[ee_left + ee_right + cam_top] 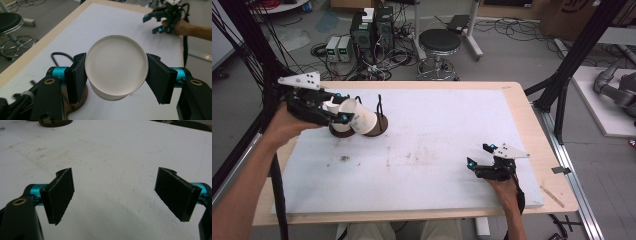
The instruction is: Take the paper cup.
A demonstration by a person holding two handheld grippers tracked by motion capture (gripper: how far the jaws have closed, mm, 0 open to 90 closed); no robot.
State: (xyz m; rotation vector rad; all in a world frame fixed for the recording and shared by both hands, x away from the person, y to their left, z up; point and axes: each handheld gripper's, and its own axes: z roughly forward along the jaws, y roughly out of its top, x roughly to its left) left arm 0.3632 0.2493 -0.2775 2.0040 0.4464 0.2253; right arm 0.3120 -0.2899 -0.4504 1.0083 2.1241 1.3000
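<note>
The left gripper (pixel 343 114) is clenched on a white paper cup (pixel 360 120). In the left gripper view, the cup (pixel 116 66) sits between the two black fingers (pixel 76 76), with both pads pressed against its sides just below the rim. The cup is tilted on its side, open mouth facing the camera, and held above the surface (pixel 437 150).

Landmark: the brown round stand (pixel 379 126) at the far left of the surface. The cup hangs just beside and partly over this stand. A second white cup (pixel 333 107) sits on a neighbouring stand, directly behind the held cup.

The right gripper (pixel 478 156) is well apart from the stand, near the right front corner of the surface. Its fingers (pixel 61 195) are released, spread wide, with bare surface between them.
</note>
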